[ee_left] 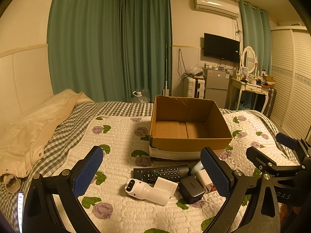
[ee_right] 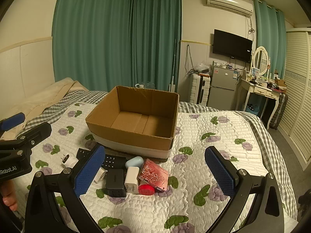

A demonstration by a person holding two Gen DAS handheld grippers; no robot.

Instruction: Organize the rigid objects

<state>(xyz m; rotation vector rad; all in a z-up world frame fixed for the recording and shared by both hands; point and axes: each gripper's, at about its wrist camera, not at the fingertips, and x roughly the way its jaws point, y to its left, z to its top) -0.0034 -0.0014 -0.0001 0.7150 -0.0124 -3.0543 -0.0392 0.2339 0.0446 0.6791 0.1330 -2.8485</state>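
An empty cardboard box (ee_left: 191,144) (ee_right: 128,136) stands on the quilted bed. In front of it lie a black remote (ee_left: 161,172) (ee_right: 114,160), a white cylindrical device (ee_left: 149,192), a dark charger block (ee_left: 191,189) (ee_right: 115,182), a white plug adapter (ee_left: 203,178) (ee_right: 131,179), a pale blue case (ee_right: 134,161), a pink patterned case (ee_right: 154,176) and a red round lid (ee_right: 146,189). My left gripper (ee_left: 153,170) is open above the pile. My right gripper (ee_right: 153,172) is open over the same pile. Both are empty.
A cream duvet (ee_left: 35,124) lies bunched at the bed's left. Green curtains (ee_left: 108,44) hang behind. A fridge (ee_left: 216,84), dressing table (ee_left: 250,87) and wardrobe (ee_left: 291,81) stand to the right beyond the bed. A lit phone (ee_left: 20,209) lies at the lower left.
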